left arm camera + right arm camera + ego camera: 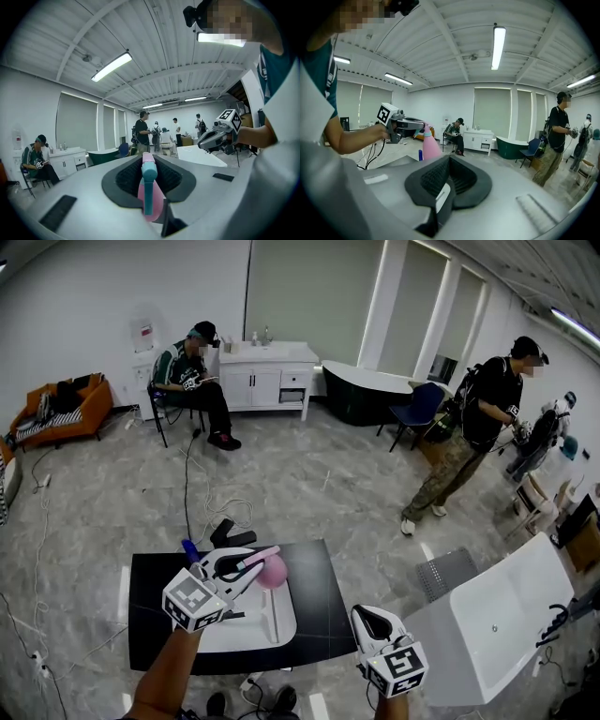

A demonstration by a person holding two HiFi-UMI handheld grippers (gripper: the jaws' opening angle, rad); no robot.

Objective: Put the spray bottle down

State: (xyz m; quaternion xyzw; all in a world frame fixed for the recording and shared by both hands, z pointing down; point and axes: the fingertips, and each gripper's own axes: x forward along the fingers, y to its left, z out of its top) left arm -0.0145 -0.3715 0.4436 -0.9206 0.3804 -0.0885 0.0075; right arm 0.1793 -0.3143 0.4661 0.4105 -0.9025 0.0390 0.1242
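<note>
Two grippers are raised over one black table [150, 610], the biggest thing close by. One white table [511, 615] stands just to its right. Far across the room, one person [192, 381] sits on a chair at the left and one person [483, 427] stands at the right. One white tray [277, 626] lies on the black table, toward its near right. The left gripper [265, 559] has its jaws partly closed and clamped on the neck of the single pink spray bottle [273, 574], just below its teal spray head [149, 172]. The bottle hangs upright over the tray's far edge. Whether its base touches anything cannot be told, since the right gripper view hides its bottom. The right gripper [366, 617] is near the table's near right corner, well apart from the bottle, with its jaws together and nothing between them.
</note>
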